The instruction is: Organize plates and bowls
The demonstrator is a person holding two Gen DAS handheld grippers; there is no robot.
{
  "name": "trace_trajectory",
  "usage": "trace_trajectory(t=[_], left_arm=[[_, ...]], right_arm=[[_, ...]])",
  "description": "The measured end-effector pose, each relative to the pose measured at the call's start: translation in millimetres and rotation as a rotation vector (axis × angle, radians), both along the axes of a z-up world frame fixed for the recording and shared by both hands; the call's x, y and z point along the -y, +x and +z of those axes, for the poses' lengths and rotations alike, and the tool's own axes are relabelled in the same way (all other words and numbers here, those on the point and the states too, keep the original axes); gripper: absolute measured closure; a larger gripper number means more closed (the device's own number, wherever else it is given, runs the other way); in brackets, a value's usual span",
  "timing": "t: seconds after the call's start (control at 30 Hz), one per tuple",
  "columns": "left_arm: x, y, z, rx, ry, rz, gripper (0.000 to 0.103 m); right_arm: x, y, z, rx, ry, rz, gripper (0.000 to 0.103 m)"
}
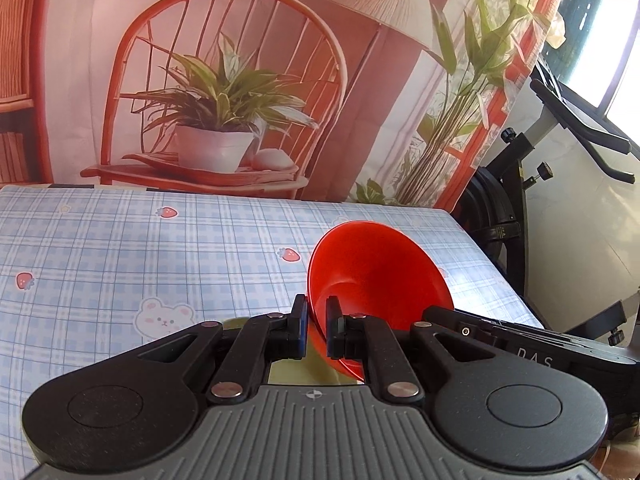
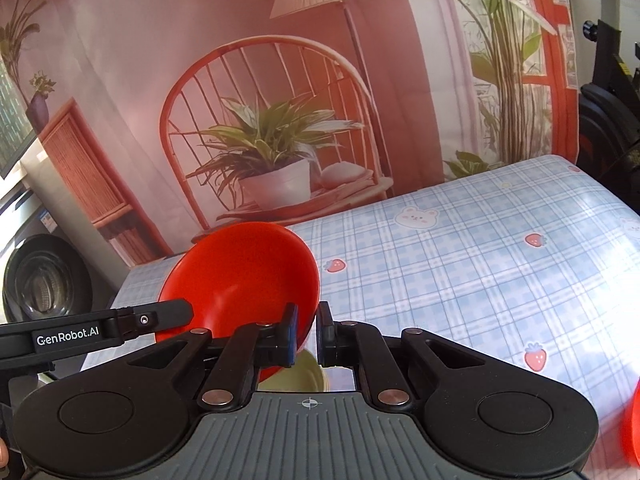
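One glossy red plastic bowl in play, gripped by both grippers at once. Two grippers counted; each shows in the other's camera as a black arm at the frame side.

Left gripper: jaws clenched on the bowl's near rim, wall pinched between the blue-edged pads. Right gripper: jaws likewise clamped on the rim, at the bowl's right edge in its own view.

Bowl: round, deep, smooth inside, uniform bright red, no pattern. Tilted, mouth turned toward the cameras, held clear above the counter rather than resting on it.

One pale yellow-green round dish directly below the bowl, seen through the gap between the fingers; plate or bowl, cannot tell, mostly hidden. One more red curved edge at the near right corner of the right view, probably another dish, cut off by the frame.

Counter cover: blue-and-white check oilcloth with strawberries and bear faces. Far side: one printed backdrop showing chair, potted plant, lamp.
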State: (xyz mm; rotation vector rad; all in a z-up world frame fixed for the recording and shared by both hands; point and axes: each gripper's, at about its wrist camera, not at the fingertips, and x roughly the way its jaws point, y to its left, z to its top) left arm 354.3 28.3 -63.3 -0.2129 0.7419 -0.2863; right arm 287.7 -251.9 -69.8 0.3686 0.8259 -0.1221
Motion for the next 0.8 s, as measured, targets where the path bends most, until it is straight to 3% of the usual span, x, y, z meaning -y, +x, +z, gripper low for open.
trace_trajectory(t=[0.4, 0.8], left_arm=[[23.3, -37.6, -11.3, -0.017, 0.017, -0.026, 0.093], [49.5, -51.7, -21.1, -0.037, 0.039, -0.034, 0.092]], right_arm=[[6.3, -53.3, 5.5, 0.014, -0.007, -0.034, 0.094], [34.4, -83.2, -6.5, 0.032, 0.062, -0.089, 0.094]])
